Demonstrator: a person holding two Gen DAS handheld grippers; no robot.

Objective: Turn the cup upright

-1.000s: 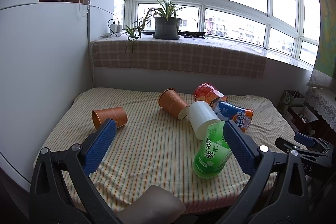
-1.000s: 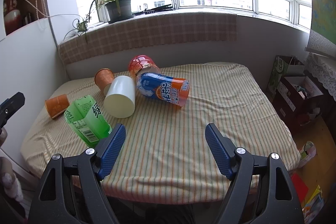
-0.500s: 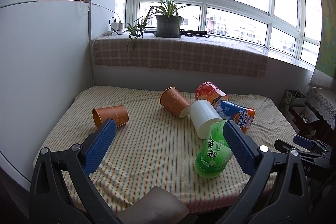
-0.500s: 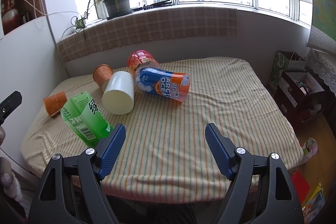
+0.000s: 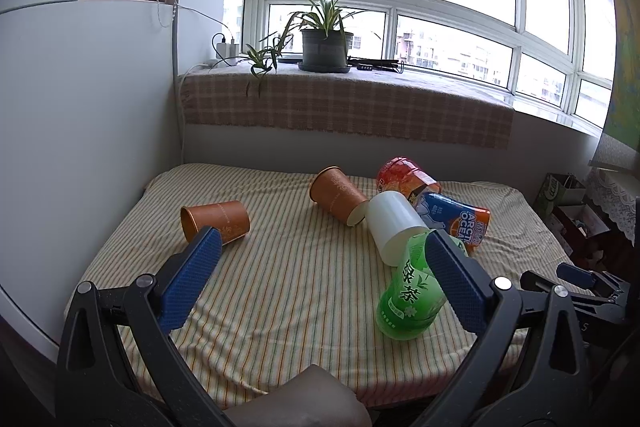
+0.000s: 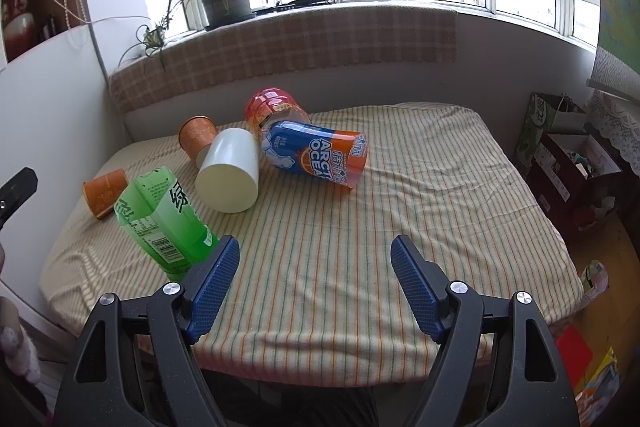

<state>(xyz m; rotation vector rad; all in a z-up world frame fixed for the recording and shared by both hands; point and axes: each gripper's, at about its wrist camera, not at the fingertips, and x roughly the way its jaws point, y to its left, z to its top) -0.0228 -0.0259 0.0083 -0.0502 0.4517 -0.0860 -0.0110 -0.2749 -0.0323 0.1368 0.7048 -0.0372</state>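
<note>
Several cups lie on their sides on the striped table (image 5: 288, 291): an orange cup (image 5: 216, 221) at the left, a second orange cup (image 5: 338, 195), a white cup (image 5: 394, 225), a red cup (image 5: 404, 175), a blue "Arctic Ocean" cup (image 5: 456, 219) and a green cup (image 5: 412, 297). My left gripper (image 5: 318, 273) is open and empty above the near edge. My right gripper (image 6: 316, 285) is open and empty; the green cup (image 6: 166, 217) lies just left of its left finger. The white cup (image 6: 230, 177) and blue cup (image 6: 316, 155) lie beyond it.
A window sill with a checked cloth (image 5: 344, 107) and a potted plant (image 5: 326, 43) runs behind the table. A white cabinet wall (image 5: 80, 131) stands at the left. Boxes and bags (image 6: 568, 155) sit on the floor to the right.
Both grippers have shifted slightly, so the table and cups sit a little lower in view. The jaws stay open and the cups have not moved.
</note>
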